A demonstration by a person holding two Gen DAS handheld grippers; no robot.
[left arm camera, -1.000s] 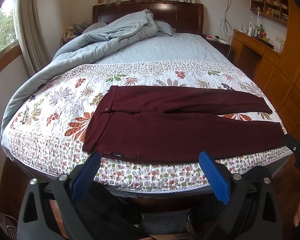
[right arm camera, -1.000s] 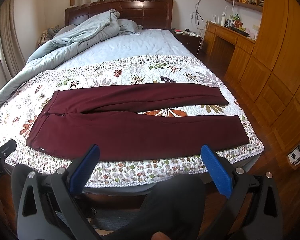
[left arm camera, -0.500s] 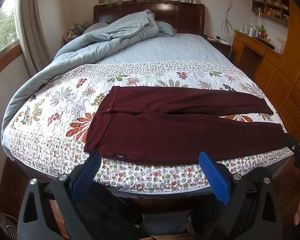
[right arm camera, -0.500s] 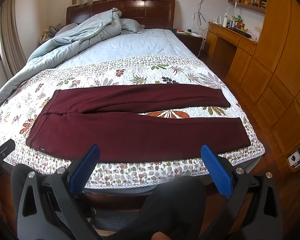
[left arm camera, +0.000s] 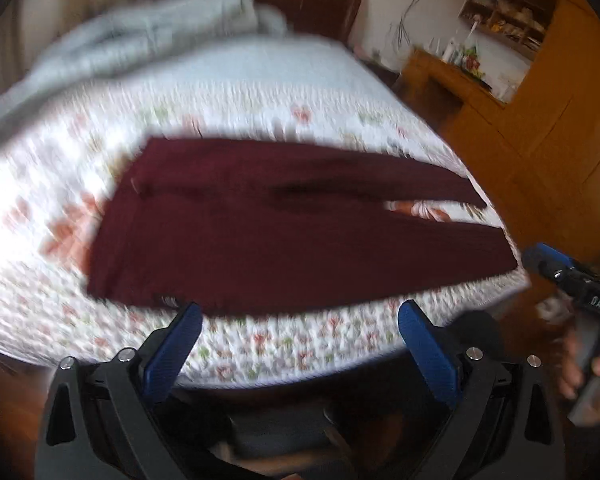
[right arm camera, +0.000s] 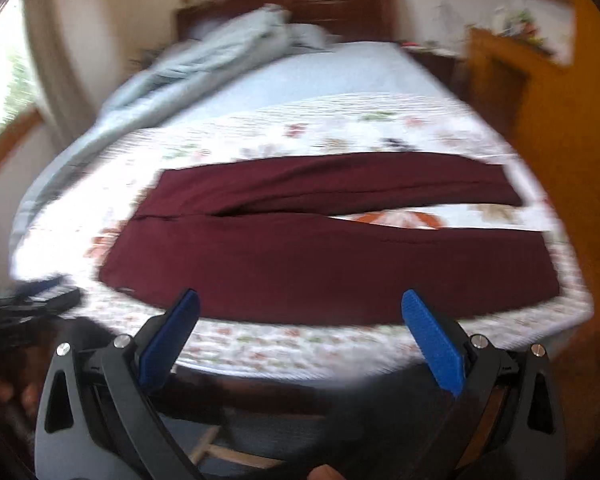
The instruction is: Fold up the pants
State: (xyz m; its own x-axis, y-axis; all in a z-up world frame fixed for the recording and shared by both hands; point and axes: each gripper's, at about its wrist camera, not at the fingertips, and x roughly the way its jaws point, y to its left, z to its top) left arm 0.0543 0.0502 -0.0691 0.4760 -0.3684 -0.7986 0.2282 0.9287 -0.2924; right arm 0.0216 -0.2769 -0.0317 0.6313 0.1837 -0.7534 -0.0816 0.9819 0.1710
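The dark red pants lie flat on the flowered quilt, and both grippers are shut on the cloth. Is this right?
Not quite. Both wrist views show the left gripper and right gripper open, short of the pants. The pants do lie flat on the flowered quilt.

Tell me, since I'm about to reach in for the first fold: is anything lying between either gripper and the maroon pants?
Nothing visible. Only bare floral quilt separates the open left gripper and open right gripper from the maroon pants.

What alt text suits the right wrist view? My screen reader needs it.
Dark red pants lie flat, unfolded, across a flowered quilt on a bed, legs pointing right. The open right tool hovers at the near edge, touching nothing; the picture is motion-blurred.
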